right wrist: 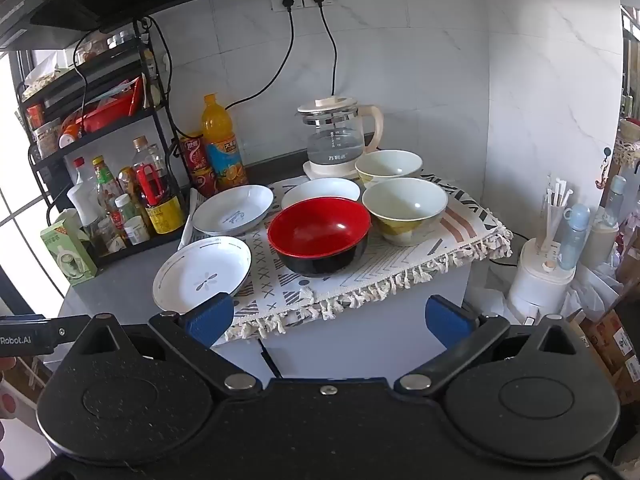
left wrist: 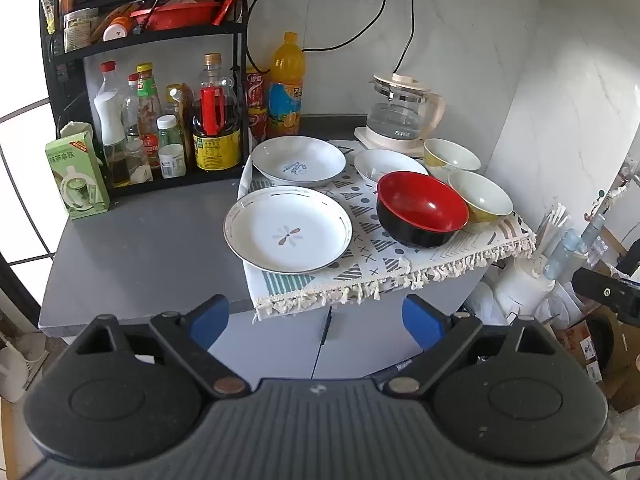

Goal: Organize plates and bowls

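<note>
On a patterned cloth (left wrist: 360, 276) (right wrist: 460, 224) lie three white plates: a flower plate (left wrist: 288, 230) (right wrist: 202, 274) at the front left, a plate with blue writing (left wrist: 298, 159) (right wrist: 233, 210) behind it, and a plain one (left wrist: 386, 164) (right wrist: 320, 190) to the right. A red-and-black bowl (left wrist: 422, 208) (right wrist: 319, 234) stands in front of two yellow-and-white bowls, one near (left wrist: 480, 200) (right wrist: 404, 210) and one far (left wrist: 451, 157) (right wrist: 388, 166). My left gripper (left wrist: 316, 320) is open and empty, short of the counter's front edge. My right gripper (right wrist: 330, 320) is open and empty, also in front of the counter.
A glass kettle (left wrist: 400, 114) (right wrist: 338, 140) stands behind the bowls. A black rack (left wrist: 160, 32) with sauce bottles (left wrist: 216, 120) (right wrist: 154, 196), an orange drink bottle (left wrist: 286, 84) (right wrist: 220, 140) and a green box (left wrist: 76, 176) (right wrist: 68, 248) stand at the left. Bare grey counter (left wrist: 148, 256) lies front left.
</note>
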`<state>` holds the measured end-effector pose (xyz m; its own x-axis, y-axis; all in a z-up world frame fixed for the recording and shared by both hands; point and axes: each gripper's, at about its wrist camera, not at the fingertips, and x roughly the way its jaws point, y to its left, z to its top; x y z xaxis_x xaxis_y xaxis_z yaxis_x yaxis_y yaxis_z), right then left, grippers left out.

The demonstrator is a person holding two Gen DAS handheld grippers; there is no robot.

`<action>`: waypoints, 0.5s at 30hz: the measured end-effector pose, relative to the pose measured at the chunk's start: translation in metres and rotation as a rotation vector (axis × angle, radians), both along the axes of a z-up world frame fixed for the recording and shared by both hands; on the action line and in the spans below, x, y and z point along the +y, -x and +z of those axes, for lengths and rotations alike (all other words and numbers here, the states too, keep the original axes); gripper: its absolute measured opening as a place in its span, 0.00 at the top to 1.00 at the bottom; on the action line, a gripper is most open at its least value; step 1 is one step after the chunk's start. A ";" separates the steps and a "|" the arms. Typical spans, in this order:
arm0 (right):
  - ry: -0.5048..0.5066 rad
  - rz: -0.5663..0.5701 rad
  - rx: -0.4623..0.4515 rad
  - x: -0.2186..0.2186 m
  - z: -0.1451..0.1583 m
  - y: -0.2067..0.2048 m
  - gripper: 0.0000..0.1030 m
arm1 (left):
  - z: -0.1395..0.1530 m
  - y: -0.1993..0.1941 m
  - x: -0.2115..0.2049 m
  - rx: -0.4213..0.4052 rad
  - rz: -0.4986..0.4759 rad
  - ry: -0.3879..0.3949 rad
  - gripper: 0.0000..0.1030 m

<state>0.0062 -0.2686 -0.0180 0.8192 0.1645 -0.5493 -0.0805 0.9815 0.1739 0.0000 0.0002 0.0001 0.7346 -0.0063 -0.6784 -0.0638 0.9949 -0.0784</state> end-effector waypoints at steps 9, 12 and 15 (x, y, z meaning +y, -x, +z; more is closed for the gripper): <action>-0.011 -0.001 0.006 -0.009 -0.004 -0.004 0.00 | 0.001 -0.001 -0.009 -0.009 0.025 0.000 0.10; -0.010 -0.004 0.010 -0.009 -0.005 -0.003 0.00 | 0.000 -0.003 -0.007 -0.007 0.022 0.007 0.10; -0.010 -0.005 0.007 -0.010 -0.006 -0.002 0.00 | -0.001 -0.003 -0.005 -0.005 0.018 0.007 0.10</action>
<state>0.0079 -0.2791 -0.0241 0.8161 0.1657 -0.5537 -0.0742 0.9801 0.1841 0.0026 -0.0047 -0.0007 0.7382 0.0026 -0.6746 -0.0814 0.9930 -0.0853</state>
